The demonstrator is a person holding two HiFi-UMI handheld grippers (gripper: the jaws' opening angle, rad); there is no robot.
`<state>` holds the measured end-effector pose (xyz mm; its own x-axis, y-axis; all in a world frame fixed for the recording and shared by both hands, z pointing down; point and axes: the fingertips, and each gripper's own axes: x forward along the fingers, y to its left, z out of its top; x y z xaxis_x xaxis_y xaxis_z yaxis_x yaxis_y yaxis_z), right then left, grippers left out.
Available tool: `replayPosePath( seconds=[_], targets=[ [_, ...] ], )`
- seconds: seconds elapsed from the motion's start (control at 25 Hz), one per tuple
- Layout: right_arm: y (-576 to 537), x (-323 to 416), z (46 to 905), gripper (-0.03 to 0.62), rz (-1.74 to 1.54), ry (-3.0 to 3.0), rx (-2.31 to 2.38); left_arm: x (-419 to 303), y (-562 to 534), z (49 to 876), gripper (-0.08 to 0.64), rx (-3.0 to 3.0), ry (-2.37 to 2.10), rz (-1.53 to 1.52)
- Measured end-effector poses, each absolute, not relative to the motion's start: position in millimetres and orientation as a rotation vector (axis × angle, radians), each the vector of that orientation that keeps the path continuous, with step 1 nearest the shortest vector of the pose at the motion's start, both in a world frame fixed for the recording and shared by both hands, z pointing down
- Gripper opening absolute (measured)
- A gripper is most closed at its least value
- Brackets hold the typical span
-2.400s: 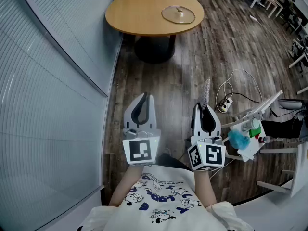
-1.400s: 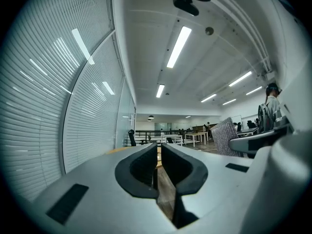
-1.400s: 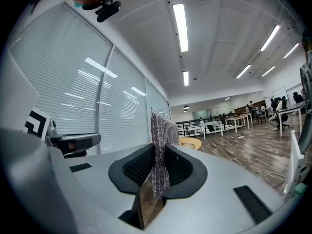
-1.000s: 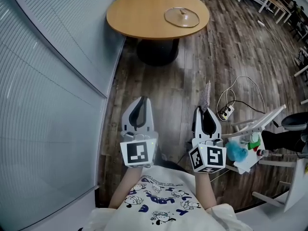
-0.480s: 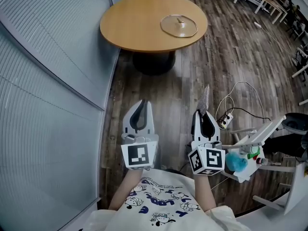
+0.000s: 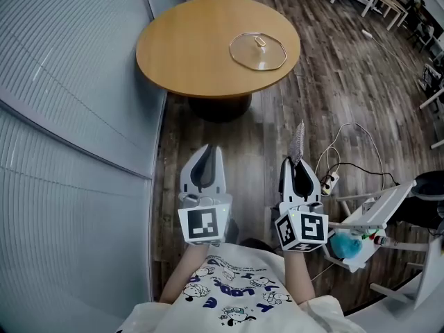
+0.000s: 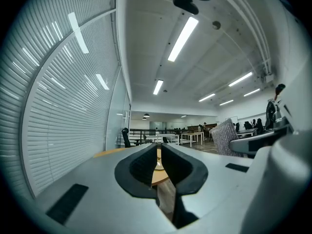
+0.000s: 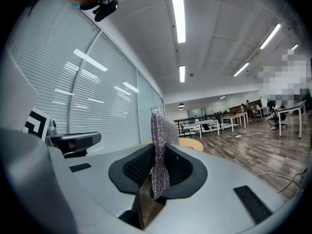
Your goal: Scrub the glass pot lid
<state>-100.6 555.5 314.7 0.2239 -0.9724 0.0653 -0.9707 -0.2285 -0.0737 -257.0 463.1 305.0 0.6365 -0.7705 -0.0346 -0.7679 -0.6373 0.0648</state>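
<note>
Scene: seen from above, a person stands on a dark plank floor (image 6: 263,151), holding a gripper in each hand in front of the body.
Lid: a glass lid (image 6: 258,50) lies flat on a round wooden table (image 6: 187,47), on the table's right part near the edge, well apart from both grippers.
Lid direction: the dome faces up, with a small bar handle at its middle. The bar runs roughly left to right in the head view, and the rim is close to round, so the lid itself has no clear long axis.
Left gripper: the left gripper (image 6: 206,148) points ahead towards the table. Its jaws are together with nothing between them, and its own view (image 7: 159,152) shows only a thin slit with a sliver of the table behind.
Right gripper: the right gripper (image 6: 297,162) points the same way, beside the left one, with its jaws clamped on a scouring cloth (image 8: 160,150).
Cloth direction: the silvery mesh strip (image 6: 298,139) sticks out past the jaw tips. Its long axis follows the jaws, and its free end points towards the table.
Left side: a wall of pale blinds (image 6: 62,151) runs beside the table.
Right side: a power strip (image 6: 326,181) with a looping cable lies on the floor.
</note>
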Motion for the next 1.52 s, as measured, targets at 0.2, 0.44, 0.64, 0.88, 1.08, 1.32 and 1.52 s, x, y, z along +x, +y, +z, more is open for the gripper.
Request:
replayPosePath(
  seconds=[0.2,0.44,0.64,0.88,1.08,1.32,1.52],
  targets=[
    [520,-102,315,0.075,-0.15,1.94,-2.452,-257,426,310,0.031,2.797,-1.307,-0.073],
    [489,-98,325,0.075,-0.185,1.958,-2.458,-254,396,318,0.031,2.782,-1.314,-0.048],
    [471,-95,328,0.075,-0.214,1.974,-2.451,-252,381,323,0.031,2.763,-1.327,-0.026],
    [447,-79,335,0.075,-0.227,2.004,-2.432,-235,358,329,0.031,2.744,-1.347,-0.022],
    [420,-57,334,0.075,-0.235,2.025,-2.409,-212,334,326,0.031,2.739,-1.361,-0.018],
    [374,-24,331,0.075,-0.23,2.082,-2.36,-178,301,319,0.031,2.728,-1.408,-0.013],
    [342,7,326,0.075,-0.223,2.123,-2.324,-149,272,316,0.031,2.706,-1.454,-0.011]
  ],
)
